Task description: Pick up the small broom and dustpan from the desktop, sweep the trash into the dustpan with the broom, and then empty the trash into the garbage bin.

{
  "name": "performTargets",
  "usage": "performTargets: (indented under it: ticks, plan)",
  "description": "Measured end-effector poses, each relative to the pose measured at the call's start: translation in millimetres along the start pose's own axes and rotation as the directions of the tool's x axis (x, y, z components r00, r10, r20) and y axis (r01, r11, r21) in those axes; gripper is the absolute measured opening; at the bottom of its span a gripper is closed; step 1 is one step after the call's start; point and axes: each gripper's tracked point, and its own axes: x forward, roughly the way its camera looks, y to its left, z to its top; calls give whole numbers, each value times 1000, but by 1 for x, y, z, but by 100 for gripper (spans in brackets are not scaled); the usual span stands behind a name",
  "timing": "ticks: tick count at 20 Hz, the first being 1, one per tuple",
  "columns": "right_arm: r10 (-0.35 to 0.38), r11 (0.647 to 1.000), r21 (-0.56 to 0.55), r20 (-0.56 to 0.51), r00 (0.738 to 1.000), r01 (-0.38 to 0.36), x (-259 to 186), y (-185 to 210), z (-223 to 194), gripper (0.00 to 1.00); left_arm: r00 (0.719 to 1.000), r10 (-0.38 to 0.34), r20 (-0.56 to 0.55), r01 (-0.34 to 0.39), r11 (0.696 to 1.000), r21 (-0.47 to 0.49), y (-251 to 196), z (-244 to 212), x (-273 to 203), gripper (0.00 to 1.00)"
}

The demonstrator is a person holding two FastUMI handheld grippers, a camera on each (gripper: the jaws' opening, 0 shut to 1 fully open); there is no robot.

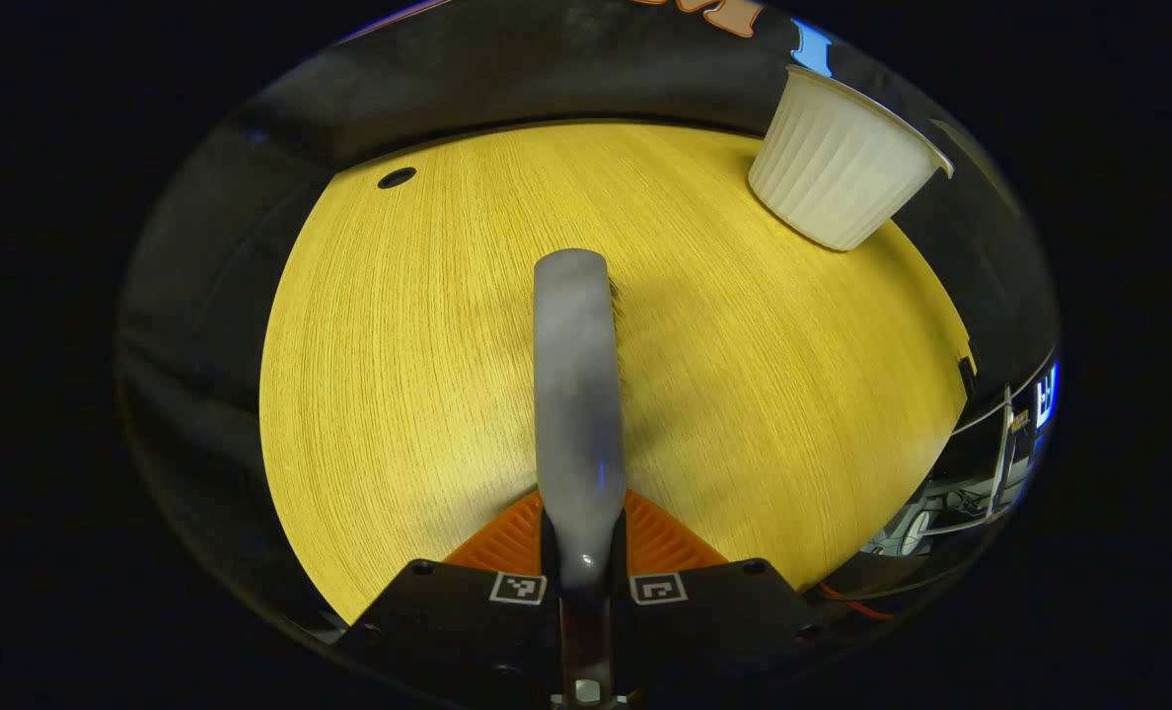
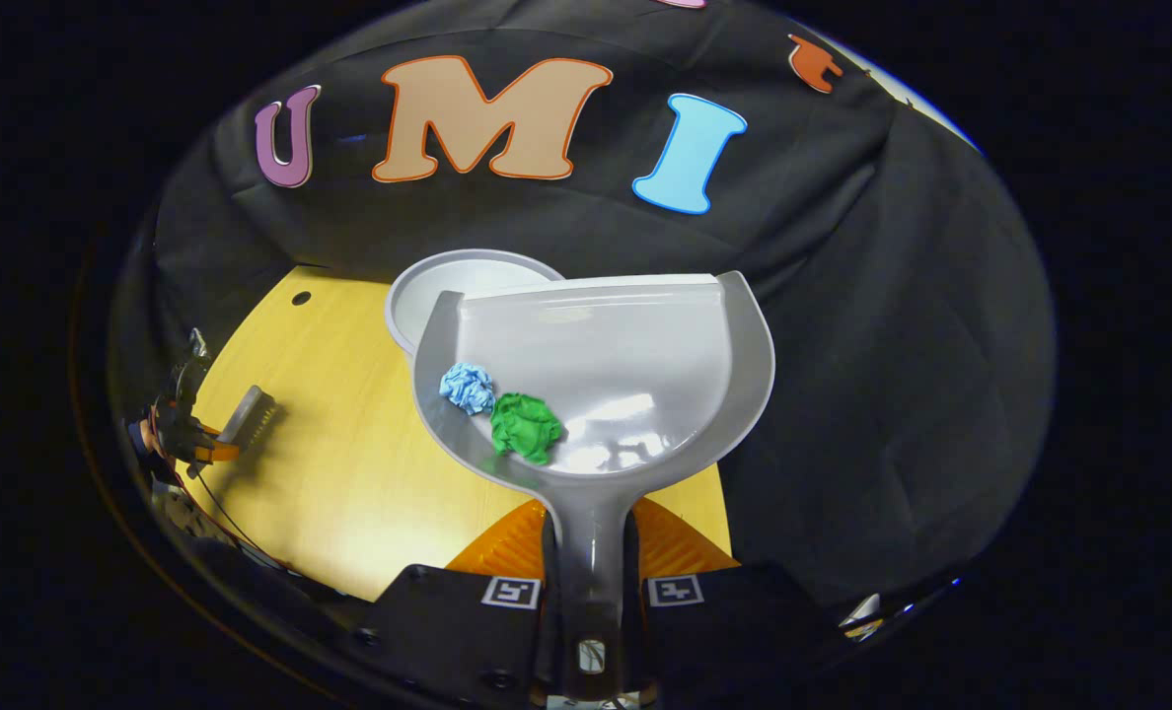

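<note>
In the left gripper view the left gripper (image 1: 582,577) has its fingers clamped on the broom (image 1: 576,394), which juts forward over the desk (image 1: 399,394) with its bristles seemingly turned down, though they are mostly hidden; it hangs clear of the bin (image 1: 842,163) at the far right, likely so the sweeping tool stays out of the tipping path. In the right gripper view the right gripper (image 2: 586,592) is closed on the handle of the dustpan (image 2: 625,355), held roughly level so the blue wad (image 2: 468,387) and green wad (image 2: 525,426) rest near the handle end instead of sliding out. The pan's front lip sits over the bin's rim, which looks like staging for the tip.
</note>
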Motion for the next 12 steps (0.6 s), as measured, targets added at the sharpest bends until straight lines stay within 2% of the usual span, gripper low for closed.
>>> performTargets:
  ticks: [5,9,10,11,12]
  plan:
    - [-34,993,-112,2,999,34,-4,-4,5,25,1000,0,-9,0,1000,-11,4,2,10,16]
    - [-76,965,-248,44,996,85,-6,-10,16,25,1000,3,-11,-3,1000,-18,6,3,18,16]
    - [-77,959,-268,54,996,89,-8,-10,17,20,1000,3,-12,-3,1000,-22,6,2,19,16]
    - [-83,950,-295,65,994,98,-8,-14,19,20,1000,4,-11,-4,1000,-27,8,3,20,16]
    - [-95,939,-324,79,992,116,-9,-16,22,25,1000,4,-11,-4,1000,-31,9,3,20,16]
